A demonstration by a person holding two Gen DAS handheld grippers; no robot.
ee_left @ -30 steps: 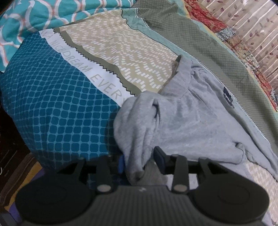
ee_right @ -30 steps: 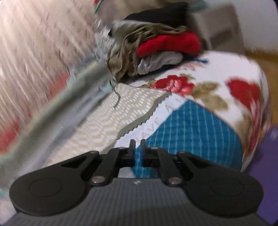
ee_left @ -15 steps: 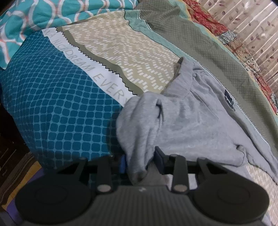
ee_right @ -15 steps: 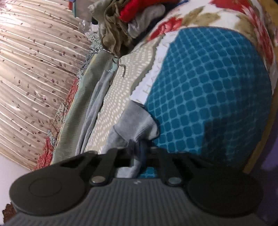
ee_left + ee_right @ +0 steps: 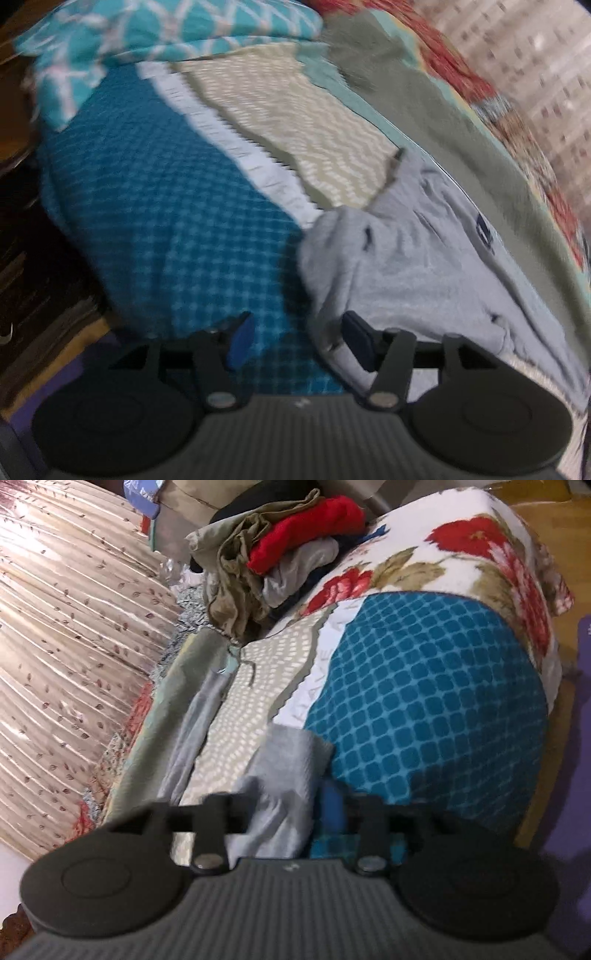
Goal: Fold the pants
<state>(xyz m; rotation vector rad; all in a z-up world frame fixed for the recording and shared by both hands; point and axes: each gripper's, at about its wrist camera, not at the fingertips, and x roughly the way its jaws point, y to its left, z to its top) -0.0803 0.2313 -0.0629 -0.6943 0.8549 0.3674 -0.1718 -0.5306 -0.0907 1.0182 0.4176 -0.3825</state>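
Observation:
Grey sweatpants [image 5: 410,266] lie on a patterned bedspread, waist end bunched near the bed's front edge. My left gripper [image 5: 295,343] is open; the pants' edge hangs by its right finger, and the blue checked cover shows between the jaws. In the right wrist view a grey pants leg [image 5: 284,775] lies between the jaws of my right gripper [image 5: 280,812], which stand apart. The other leg [image 5: 195,731] stretches away along the bed.
The bedspread [image 5: 166,221] has blue checked, white and beige zones. A teal pillow [image 5: 110,48] lies at the far left. A pile of clothes [image 5: 280,554] and a floral blanket [image 5: 480,554] sit at the bed's far end. A curtain [image 5: 55,646] hangs behind.
My left gripper has opened and let go of the pants' waist, shifting left. My right gripper swung down onto the pants leg, shut, and now stands open around it.

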